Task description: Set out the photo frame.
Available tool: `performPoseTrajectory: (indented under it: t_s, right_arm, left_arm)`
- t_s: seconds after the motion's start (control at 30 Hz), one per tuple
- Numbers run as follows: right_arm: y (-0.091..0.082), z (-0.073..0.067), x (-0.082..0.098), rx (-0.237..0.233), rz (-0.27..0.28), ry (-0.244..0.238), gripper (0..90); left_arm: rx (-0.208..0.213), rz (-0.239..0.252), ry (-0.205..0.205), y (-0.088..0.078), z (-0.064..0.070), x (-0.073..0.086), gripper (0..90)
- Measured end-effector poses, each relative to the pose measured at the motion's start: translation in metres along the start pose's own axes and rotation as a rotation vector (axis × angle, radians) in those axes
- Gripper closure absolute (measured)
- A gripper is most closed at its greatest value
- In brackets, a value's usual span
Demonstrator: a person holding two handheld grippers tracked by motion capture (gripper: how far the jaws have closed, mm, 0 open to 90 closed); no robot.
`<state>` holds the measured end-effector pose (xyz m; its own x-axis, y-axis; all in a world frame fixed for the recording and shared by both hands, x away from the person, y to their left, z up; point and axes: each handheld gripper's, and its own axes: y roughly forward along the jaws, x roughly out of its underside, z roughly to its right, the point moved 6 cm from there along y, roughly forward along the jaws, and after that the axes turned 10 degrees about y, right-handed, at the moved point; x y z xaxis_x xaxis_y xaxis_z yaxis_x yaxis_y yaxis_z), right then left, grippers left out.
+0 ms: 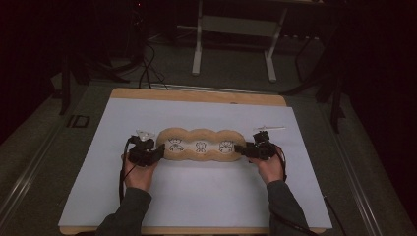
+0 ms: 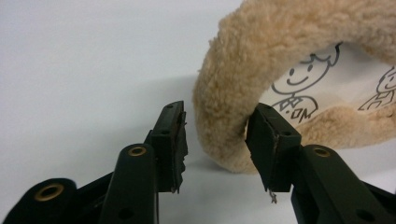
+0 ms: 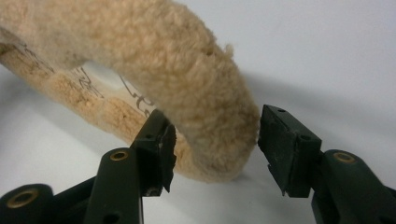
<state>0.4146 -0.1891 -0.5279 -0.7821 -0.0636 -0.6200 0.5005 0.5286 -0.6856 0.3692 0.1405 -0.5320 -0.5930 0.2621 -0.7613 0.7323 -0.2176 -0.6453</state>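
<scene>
A long tan fleece cushion point(image 1: 200, 133) with a white middle and black cartoon figures lies across the white sheet point(image 1: 196, 196). My left gripper point(image 1: 160, 150) is at its left end. In the left gripper view my left gripper point(image 2: 217, 116) stands open around the fleece rim point(image 2: 233, 70), with a gap at the outer pad and the other pad inside the rim. My right gripper point(image 1: 239, 148) is at the cushion's right end. In the right gripper view my right gripper point(image 3: 212, 123) straddles the rim point(image 3: 205, 84), jaws apart, not squeezing the fleece.
The white sheet covers a wooden board point(image 1: 196, 94) on a dark table. A white metal frame point(image 1: 233, 29) stands behind the board, and black cables point(image 1: 147, 69) run on the floor at the back left.
</scene>
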Motion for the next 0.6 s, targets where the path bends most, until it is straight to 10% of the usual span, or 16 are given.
performPoseTrajectory:
  t_s: [0.6]
  right_arm:
    - [-0.030, 0.009, 0.019, 0.000, 0.039, -0.028, 40.0]
  left_arm:
    - [-0.008, 0.049, -0.042, -0.031, -0.030, 0.031, 50.9]
